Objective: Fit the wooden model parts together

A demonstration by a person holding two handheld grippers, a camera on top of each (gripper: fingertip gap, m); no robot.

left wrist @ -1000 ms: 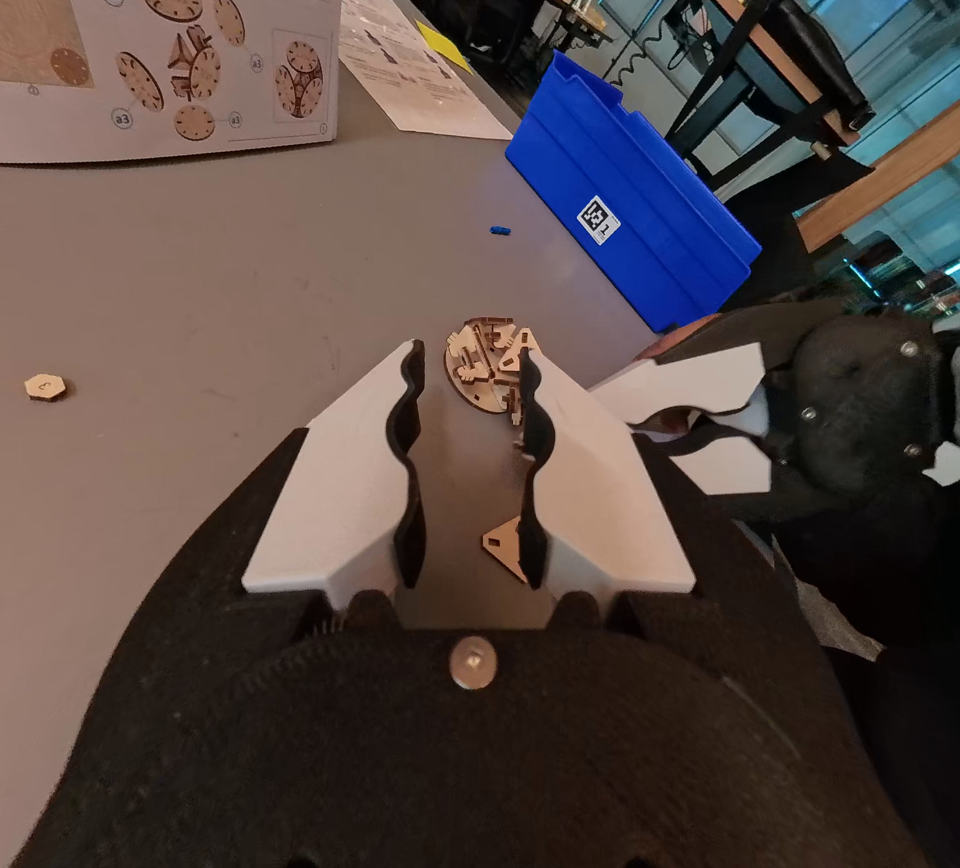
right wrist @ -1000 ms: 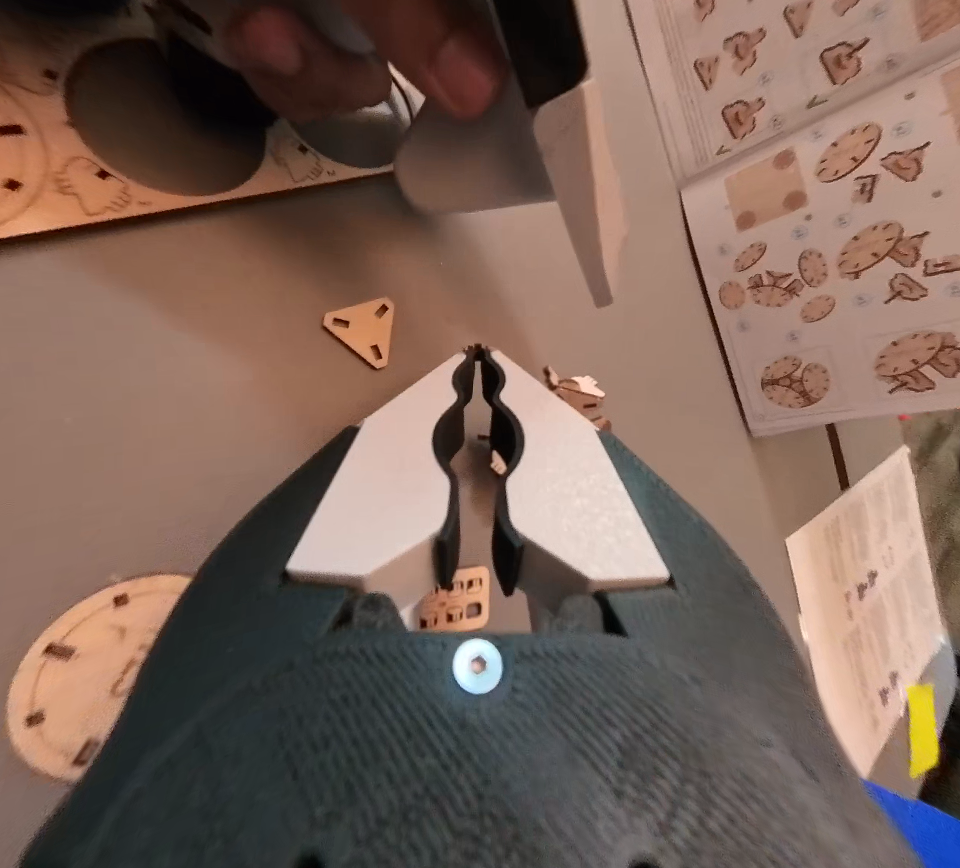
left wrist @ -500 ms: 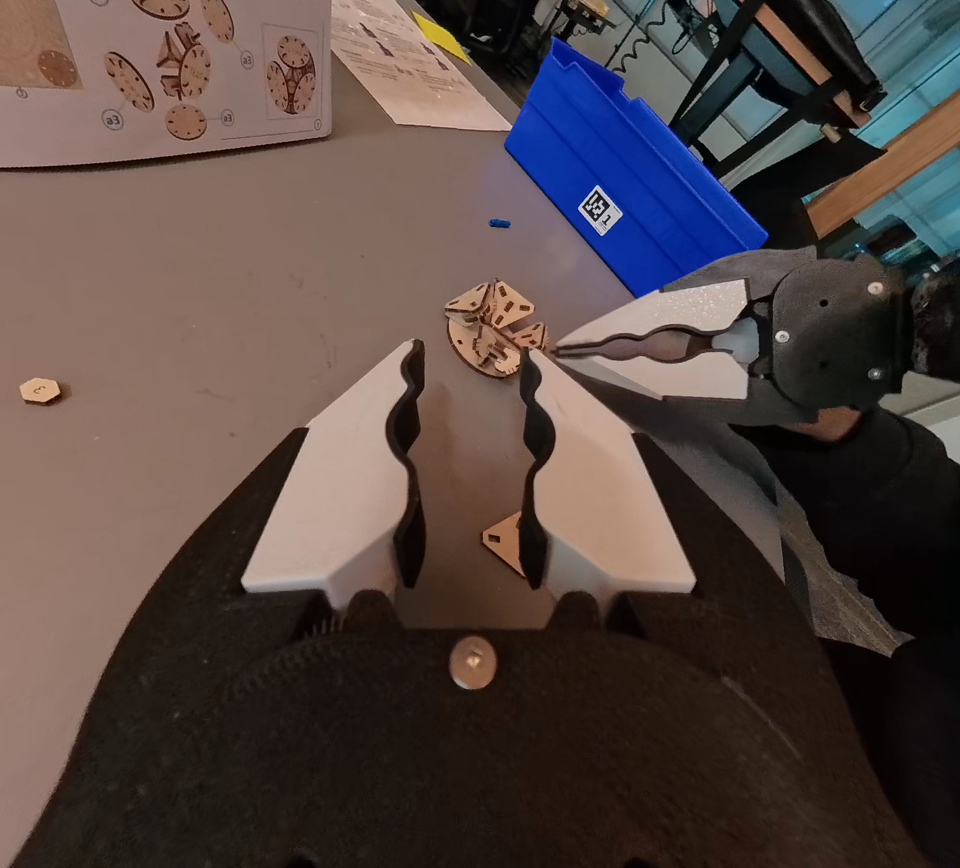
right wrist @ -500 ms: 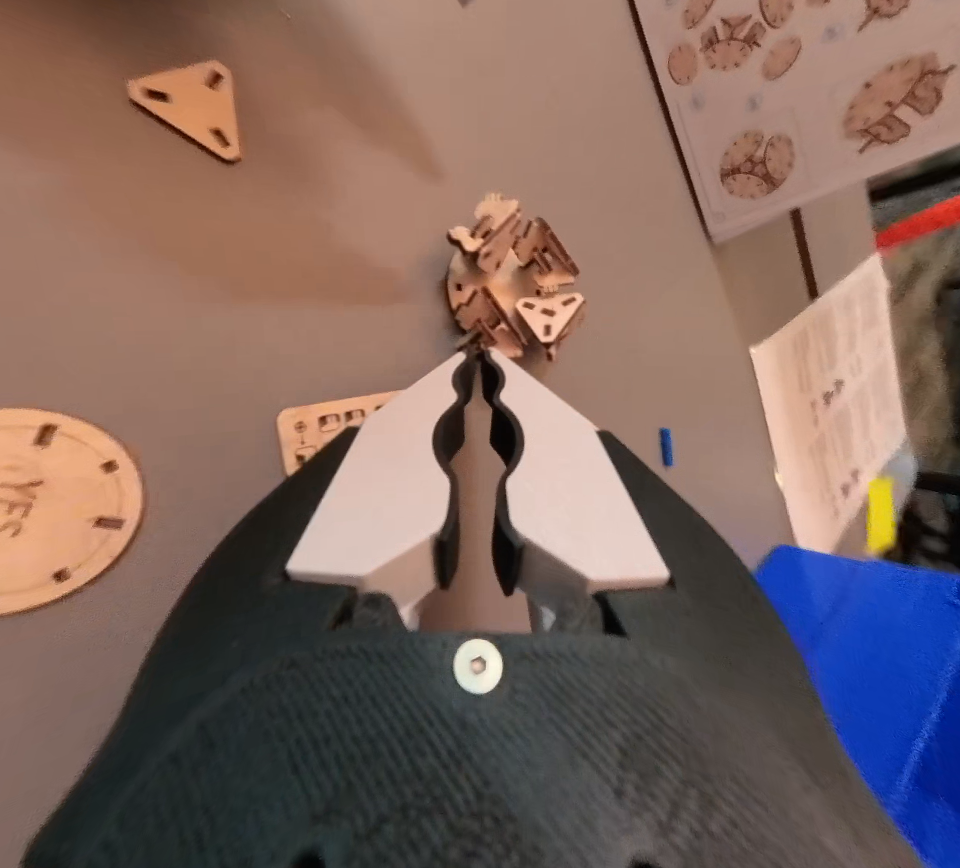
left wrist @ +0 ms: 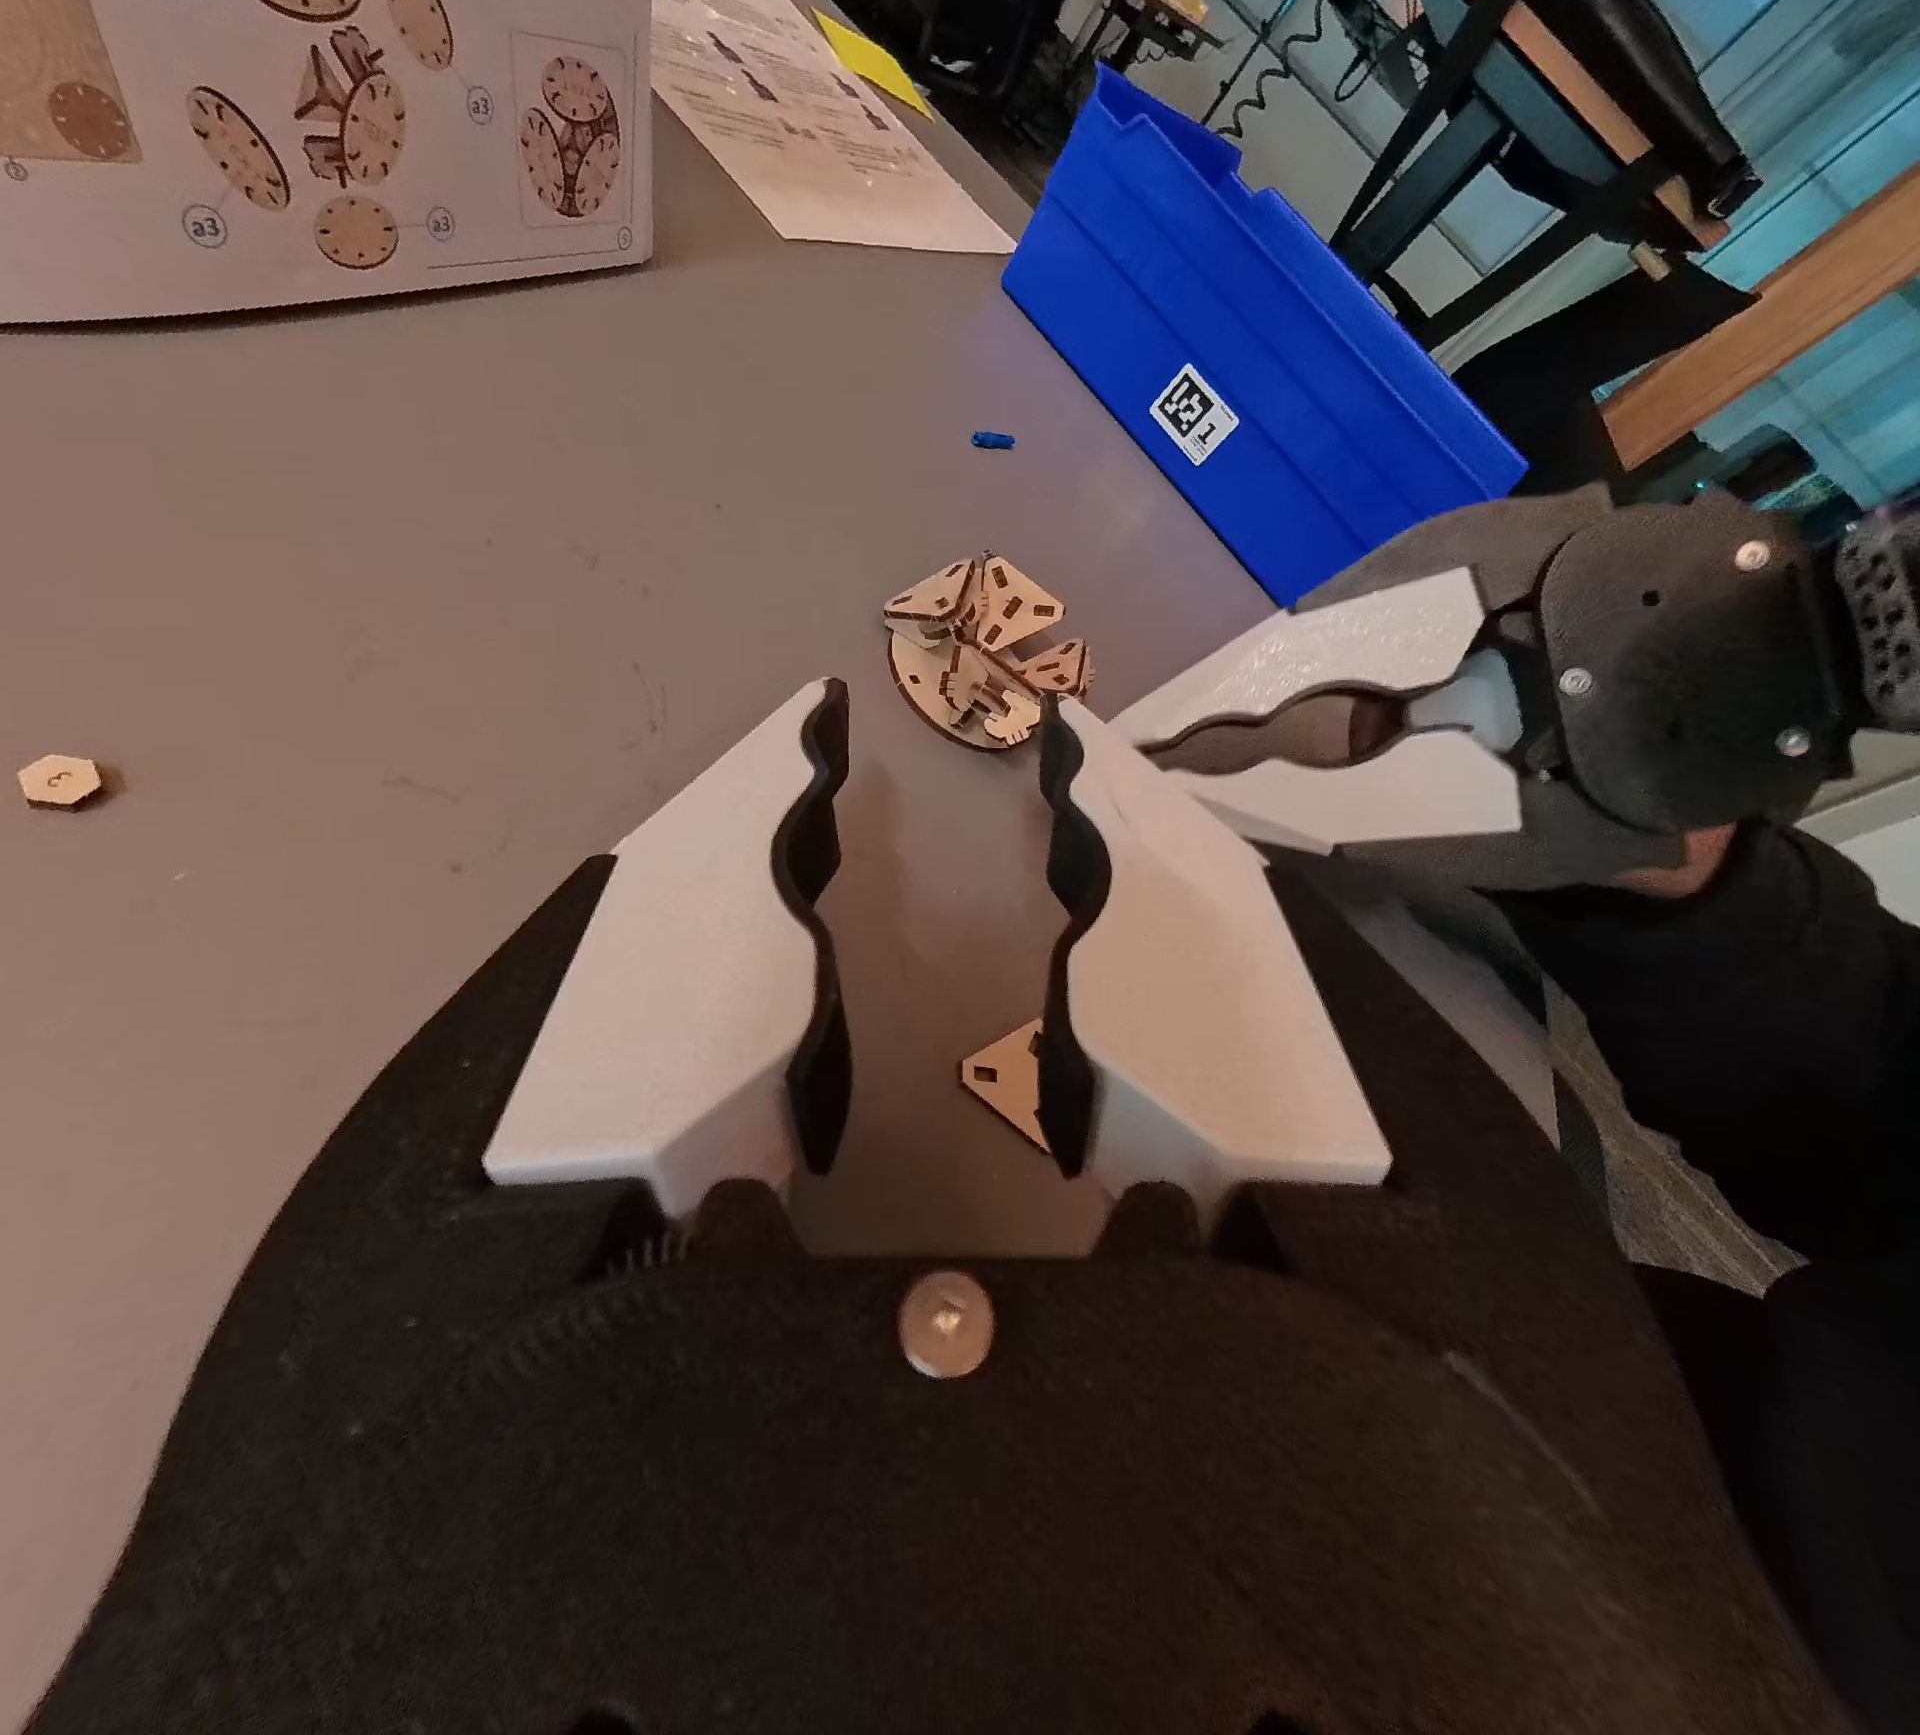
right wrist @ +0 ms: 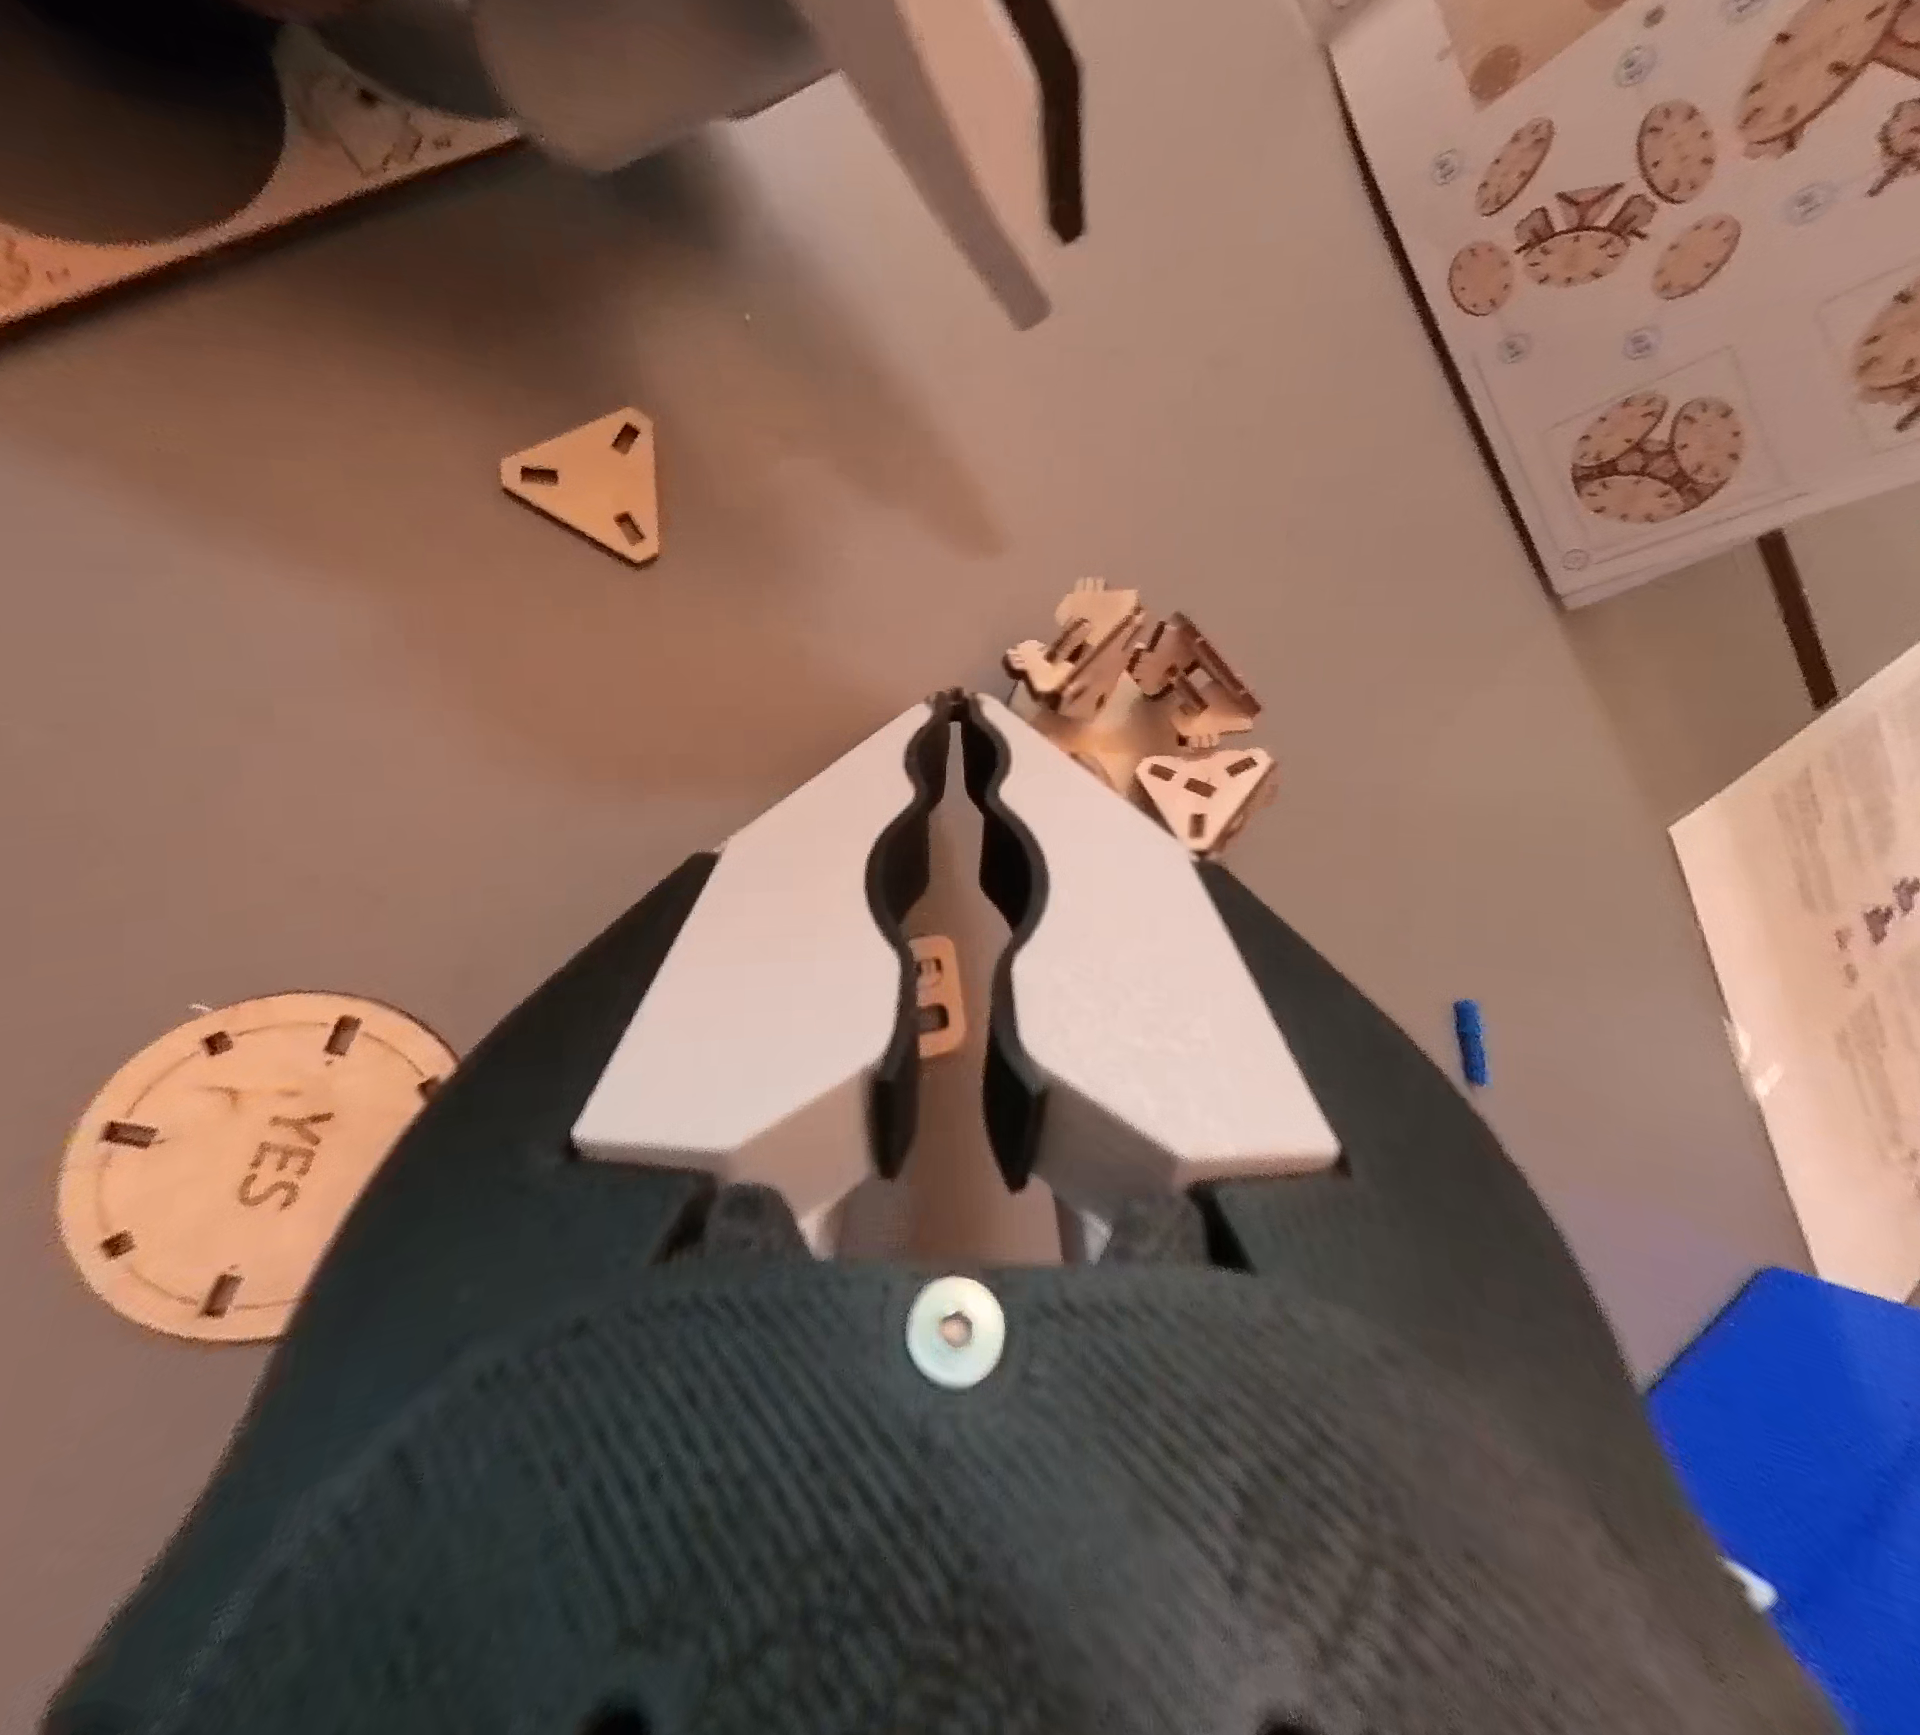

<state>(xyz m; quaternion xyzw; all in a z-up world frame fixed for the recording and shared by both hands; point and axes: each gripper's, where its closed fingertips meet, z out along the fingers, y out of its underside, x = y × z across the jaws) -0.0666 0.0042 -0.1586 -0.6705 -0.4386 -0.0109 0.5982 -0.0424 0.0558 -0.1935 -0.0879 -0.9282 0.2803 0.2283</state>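
Note:
A small wooden assembly (left wrist: 982,667), a disc with slotted triangles and tabs standing on it, rests on the grey table (left wrist: 416,542). My left gripper (left wrist: 940,698) is open and empty, its tips just short of the assembly. A loose wooden triangle (left wrist: 1003,1088) lies on the table below its right finger. My right gripper (right wrist: 951,703) is shut, with nothing seen between its pads, and its tips are just left of the assembly (right wrist: 1143,698). In the left wrist view the right gripper (left wrist: 1153,745) comes in from the right, beside my left gripper's right finger. The left gripper (right wrist: 997,75) shows at the top of the right wrist view.
A blue bin (left wrist: 1247,355) stands at the right of the table. Instruction sheets (left wrist: 312,54) lie at the back. A wooden disc (right wrist: 239,1166), a loose triangle (right wrist: 592,485), a small slotted piece (right wrist: 935,994), a hexagon (left wrist: 59,781) and a blue peg (left wrist: 992,439) lie about. About 7 centimeters separates my left fingertips from my right. My right tips are roughly 8 centimeters from the loose wooden triangle (left wrist: 1003,1088). Seen from the right wrist view (right wrist: 601,448) as well.
My right gripper, shut all along, has swung in from the right to the assembly's near side. The assembly has turned and now sits a little farther from my open left gripper.

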